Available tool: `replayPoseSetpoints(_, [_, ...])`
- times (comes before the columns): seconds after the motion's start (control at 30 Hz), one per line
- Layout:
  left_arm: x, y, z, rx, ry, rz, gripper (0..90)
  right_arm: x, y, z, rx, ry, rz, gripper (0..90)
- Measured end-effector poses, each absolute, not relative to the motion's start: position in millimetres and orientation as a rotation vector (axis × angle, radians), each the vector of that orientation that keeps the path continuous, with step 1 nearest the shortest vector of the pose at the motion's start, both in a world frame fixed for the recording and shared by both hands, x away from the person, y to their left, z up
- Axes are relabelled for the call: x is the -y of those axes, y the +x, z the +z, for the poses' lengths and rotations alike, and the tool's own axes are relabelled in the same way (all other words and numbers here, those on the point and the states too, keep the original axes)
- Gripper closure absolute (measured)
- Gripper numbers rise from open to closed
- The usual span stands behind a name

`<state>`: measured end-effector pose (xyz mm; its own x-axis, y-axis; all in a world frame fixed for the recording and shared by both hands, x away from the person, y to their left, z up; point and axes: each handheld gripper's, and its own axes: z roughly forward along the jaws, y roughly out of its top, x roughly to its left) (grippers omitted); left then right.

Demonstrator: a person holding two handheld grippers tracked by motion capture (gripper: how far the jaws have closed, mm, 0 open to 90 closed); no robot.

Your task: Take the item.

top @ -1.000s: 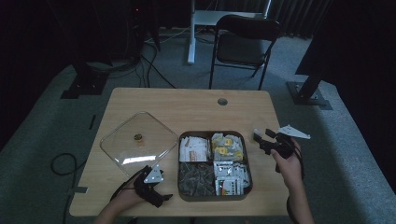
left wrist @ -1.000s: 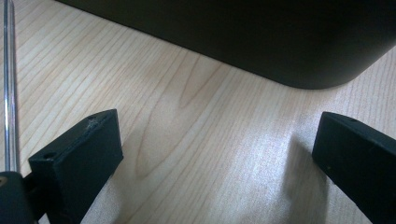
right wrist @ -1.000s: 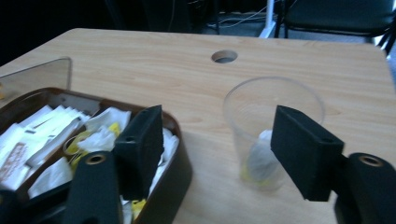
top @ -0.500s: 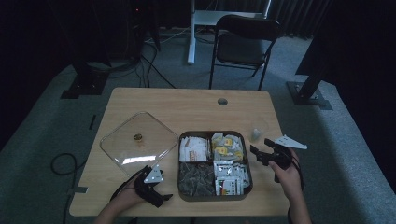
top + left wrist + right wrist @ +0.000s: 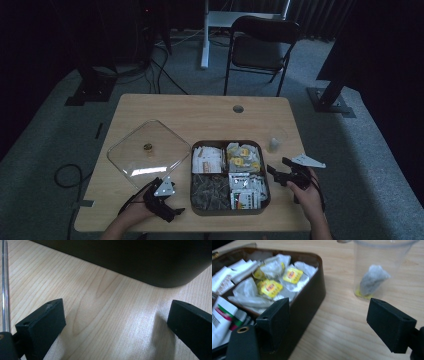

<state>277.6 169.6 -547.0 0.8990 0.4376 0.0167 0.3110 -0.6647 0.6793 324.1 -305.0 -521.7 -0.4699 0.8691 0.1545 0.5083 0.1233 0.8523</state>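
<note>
A dark four-compartment tray (image 5: 227, 143) of tea bags and sachets sits at the table's front centre. To its right stands a clear plastic cup (image 5: 275, 140) with one tea bag (image 5: 372, 281) inside. My right gripper (image 5: 278, 166) hovers low between the tray and the cup, just nearer than both. It is open; its jaws have just been opening and nothing is between them. In the right gripper view (image 5: 327, 308) the tray wall (image 5: 310, 300) is on the left and the cup (image 5: 377, 262) is ahead on the right. My left gripper (image 5: 172, 213) rests open by the tray's front left corner (image 5: 140, 267), over bare wood.
A clear square lid (image 5: 148, 152) with a small knob lies left of the tray. A cable hole (image 5: 238, 108) is at the table's far side. A dark chair (image 5: 260, 45) stands behind the table. The front table edge is close to both hands.
My right gripper has come down and back toward the table's front, beside the tray's right side, and its jaws stand wider. The left gripper has not moved.
</note>
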Motion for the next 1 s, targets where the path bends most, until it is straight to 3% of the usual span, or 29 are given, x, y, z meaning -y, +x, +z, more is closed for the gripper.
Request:
replayPoseSetpoints(0.5, [-169.6, 277.6, -547.0, -0.532, 2.348, 0.232, 1.6, 303.8, 314.5, -541.5, -2.156, 1.316, 1.188, 13.7])
replayPoseSetpoints(1.0, [-169.6, 277.5, -547.1, -0.532, 2.348, 0.232, 1.6, 296.4, 311.7, -550.1, -2.25, 1.271, 1.014, 14.8])
